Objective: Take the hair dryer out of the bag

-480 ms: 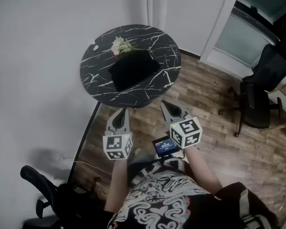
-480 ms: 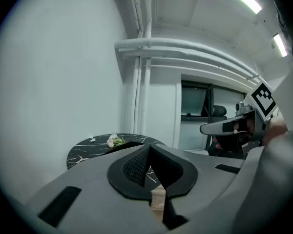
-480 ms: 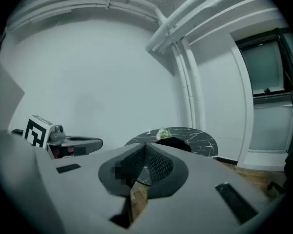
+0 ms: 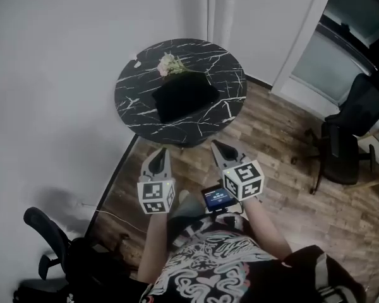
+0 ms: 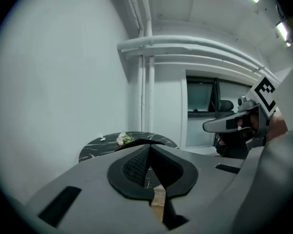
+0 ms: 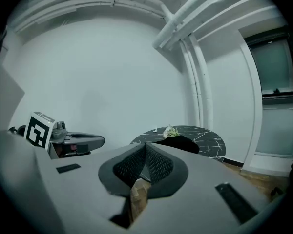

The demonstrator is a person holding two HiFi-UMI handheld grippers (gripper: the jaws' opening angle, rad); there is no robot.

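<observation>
A black bag [image 4: 184,96] lies flat on the round black marble table [image 4: 224,67] ahead of me; the hair dryer is not visible. The bag also shows in the right gripper view [image 6: 181,143], and only its top edge shows in the left gripper view [image 5: 136,141]. My left gripper [image 4: 156,158] and right gripper [image 4: 220,148] hang side by side over the wooden floor, short of the table's near edge, both shut with nothing between the jaws. The left jaws [image 5: 149,147] and right jaws [image 6: 144,145] point toward the table.
A small bunch of pale flowers [image 4: 171,64] lies on the table beyond the bag. White walls stand left and behind. A black office chair [image 4: 347,137] is at the right, another chair [image 4: 50,248] at bottom left. A cable [image 4: 110,214] runs along the floor.
The view has shifted so the table sits slightly lower and to the right in the head view. Both grippers stay shut and side by side in about the same place.
</observation>
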